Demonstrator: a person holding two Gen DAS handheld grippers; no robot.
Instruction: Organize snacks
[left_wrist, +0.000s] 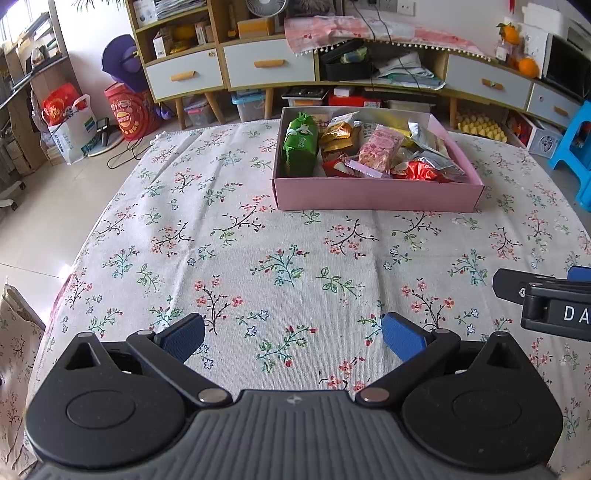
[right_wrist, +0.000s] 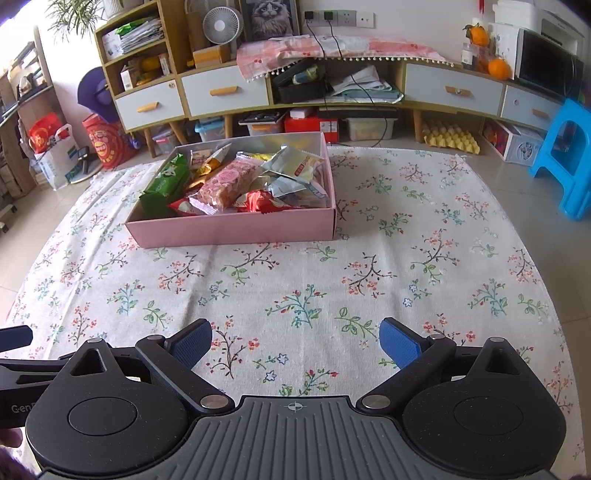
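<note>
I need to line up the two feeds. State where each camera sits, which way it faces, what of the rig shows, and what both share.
Left wrist: on the left gripper, facing forward over the floral tablecloth to the pink box ahead-right; open blue fingers, right gripper's edge at right.
Right wrist: on the right gripper, box ahead-left; open fingers, left gripper's edge at left.
Shared: box, green packet, cabinet.

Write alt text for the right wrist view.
A shallow pink cardboard box piled with wrapped snacks sits on a floral tablecloth, left of centre. The right tongs, blue-padded, hang open and empty in the foreground above the cloth.
</note>
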